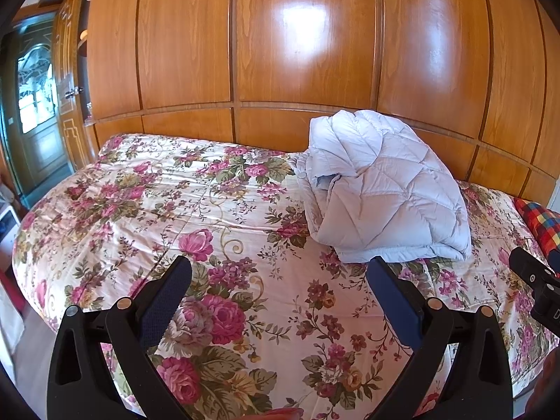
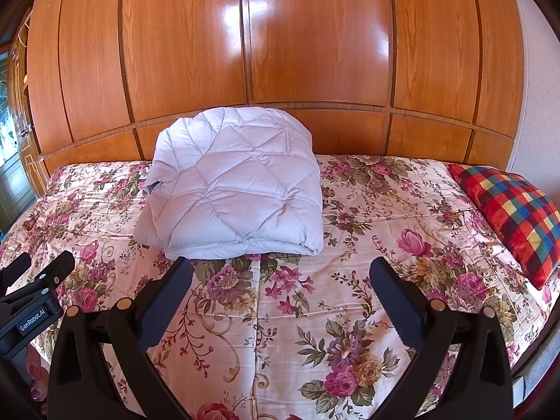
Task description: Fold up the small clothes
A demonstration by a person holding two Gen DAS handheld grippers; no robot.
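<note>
A pale lilac quilted jacket [image 1: 381, 189] lies folded into a thick bundle on the floral bedspread [image 1: 224, 210], close to the wooden headboard wall. In the right wrist view the folded jacket [image 2: 234, 185] sits just beyond my fingertips, left of centre. My left gripper [image 1: 280, 273] hovers open over the bedspread, its right fingertip near the jacket's front edge, nothing between its fingers. My right gripper [image 2: 281, 273] is open too and holds nothing, a short way in front of the bundle. Each view catches the other gripper at its edge.
A red checked pillow [image 2: 514, 217] lies at the right end of the bed. Glossy wooden panels [image 2: 280, 52] rise behind the bed. A dark door with patterned glass [image 1: 35, 105] stands at the far left. Bare floral bedspread [image 2: 367, 210] stretches around the jacket.
</note>
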